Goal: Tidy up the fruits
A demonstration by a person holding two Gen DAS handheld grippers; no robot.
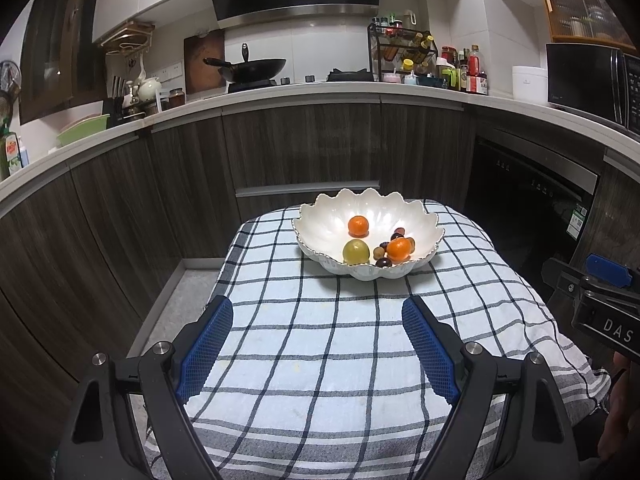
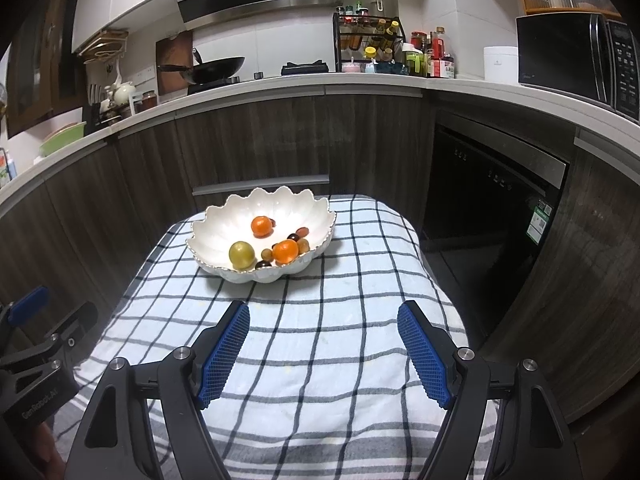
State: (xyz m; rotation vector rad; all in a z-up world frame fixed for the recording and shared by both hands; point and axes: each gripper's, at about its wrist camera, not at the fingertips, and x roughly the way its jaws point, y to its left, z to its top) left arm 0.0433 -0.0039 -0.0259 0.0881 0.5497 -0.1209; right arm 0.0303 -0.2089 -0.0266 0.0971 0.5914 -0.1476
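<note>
I find both claws, left (image 1: 318, 344) and right (image 2: 323, 346), released and empty; bowl (image 1: 320, 216) of fruit lies ahead at the table's far edge, neither claw clearly nearer.

My left gripper (image 1: 318, 314) hangs low over the near end of the table, its blue-padded fingers (image 1: 208, 346) spread wide with nothing between them — both point straight ahead. My right gripper (image 2: 324, 320) is alongside it at much the same height, jaws just as far apart and holding nothing. Each tool shows at the edge of the other's view — side by side, not touching
</note>
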